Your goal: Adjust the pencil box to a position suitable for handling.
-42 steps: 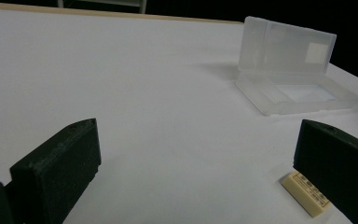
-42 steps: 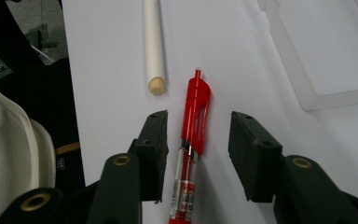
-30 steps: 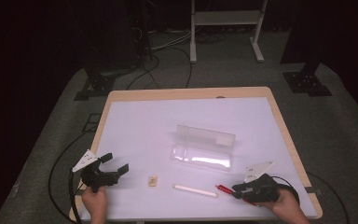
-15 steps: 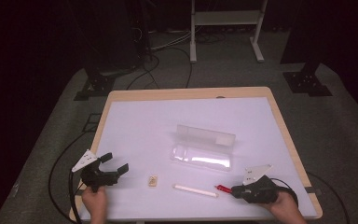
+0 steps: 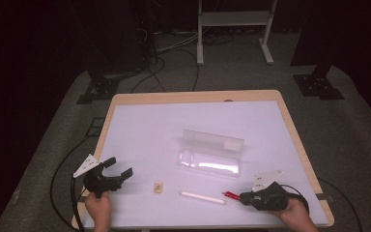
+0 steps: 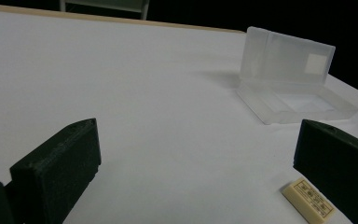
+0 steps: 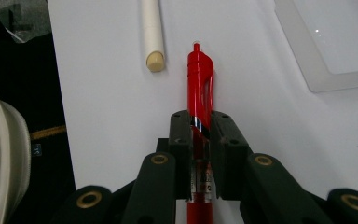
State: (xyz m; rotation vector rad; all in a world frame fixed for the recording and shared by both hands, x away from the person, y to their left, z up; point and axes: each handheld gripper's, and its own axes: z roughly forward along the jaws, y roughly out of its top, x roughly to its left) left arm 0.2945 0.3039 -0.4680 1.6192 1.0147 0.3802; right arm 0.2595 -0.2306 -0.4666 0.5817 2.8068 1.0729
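Now, left to right: the left gripper (image 5: 117, 172) gapes wide over bare table near a small cream eraser (image 5: 159, 187); the right gripper (image 7: 200, 122) has just been closing and now clamps the slim red plastic pen (image 7: 200, 88) mid-barrel at the near table edge. Light, stiff, slick — I'd judge it could swivel in the grip.

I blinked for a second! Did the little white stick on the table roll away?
No. The white stick lies in the same spot, between the small eraser and the red pen, just below the clear case.
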